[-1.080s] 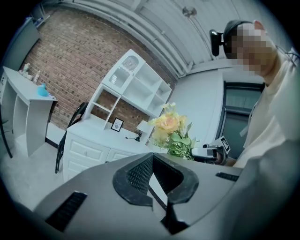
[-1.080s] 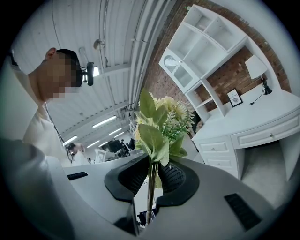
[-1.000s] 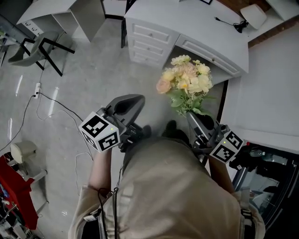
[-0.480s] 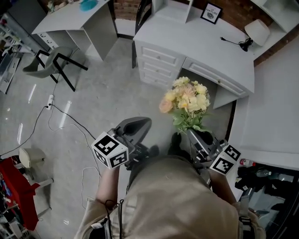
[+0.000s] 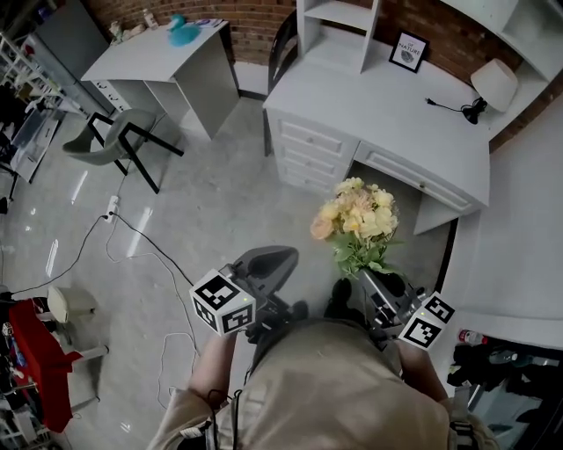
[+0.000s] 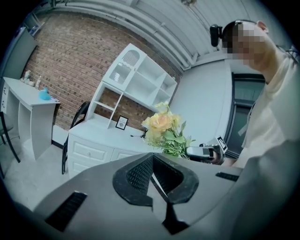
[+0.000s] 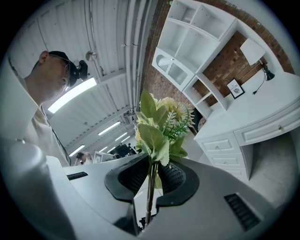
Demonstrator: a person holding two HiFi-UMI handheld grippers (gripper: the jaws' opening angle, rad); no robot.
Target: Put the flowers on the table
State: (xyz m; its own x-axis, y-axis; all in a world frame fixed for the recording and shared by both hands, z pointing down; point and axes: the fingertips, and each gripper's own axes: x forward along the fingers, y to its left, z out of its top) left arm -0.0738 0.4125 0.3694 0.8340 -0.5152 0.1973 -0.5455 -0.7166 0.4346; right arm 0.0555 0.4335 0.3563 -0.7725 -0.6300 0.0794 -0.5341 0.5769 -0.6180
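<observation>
A bunch of yellow and peach flowers with green leaves stands upright over the floor, just in front of the white desk. My right gripper is shut on its stems, which run down between the two black pads. The blooms rise above the jaws in the right gripper view. My left gripper hangs to the left of the bunch, shut with nothing in it; its pads meet. From the left gripper view the flowers show beyond the jaws.
The desk has drawers, a shelf unit, a framed picture and a lamp. A second small white table stands at the back left, a grey chair beside it. Cables lie on the floor.
The view has tilted up and the desk now shows more fully ahead. Both grippers and the flowers sit lower in the picture; the grip on the stems is unchanged.
</observation>
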